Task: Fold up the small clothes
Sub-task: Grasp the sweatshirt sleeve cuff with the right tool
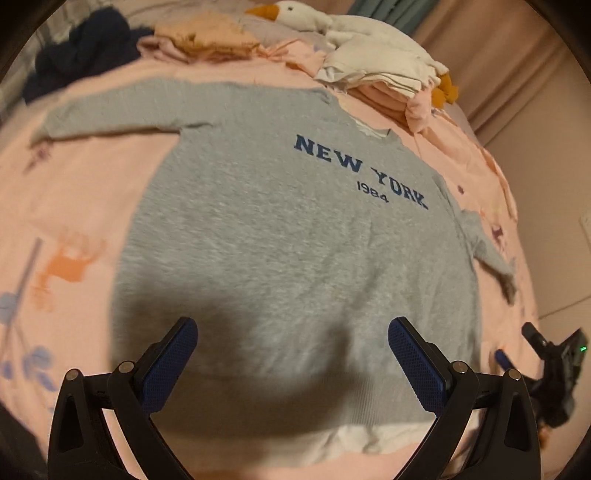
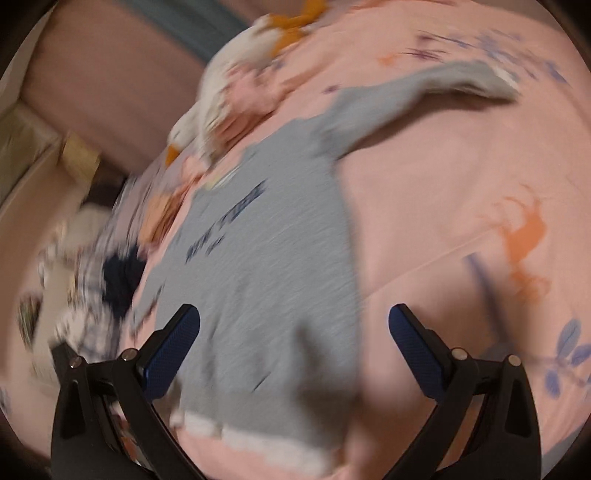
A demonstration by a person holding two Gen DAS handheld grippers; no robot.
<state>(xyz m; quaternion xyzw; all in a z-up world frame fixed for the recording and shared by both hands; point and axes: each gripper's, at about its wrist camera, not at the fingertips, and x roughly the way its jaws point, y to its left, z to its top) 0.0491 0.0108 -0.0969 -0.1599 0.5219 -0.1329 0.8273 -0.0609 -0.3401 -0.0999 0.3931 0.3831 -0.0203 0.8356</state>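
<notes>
A grey "NEW YORK 1984" sweatshirt lies flat and face up on the pink bedspread, both sleeves spread out, a white hem showing at its bottom edge. My left gripper is open and empty, above the shirt's lower part near the hem. My right gripper is open and empty, above the same sweatshirt near its lower corner; that view is motion-blurred. The right gripper also shows at the right edge of the left wrist view.
Folded pink, orange and white clothes are stacked at the far edge of the bed, with a dark navy garment at the far left. A white goose plush lies beside them. Curtains and a wall stand beyond the bed.
</notes>
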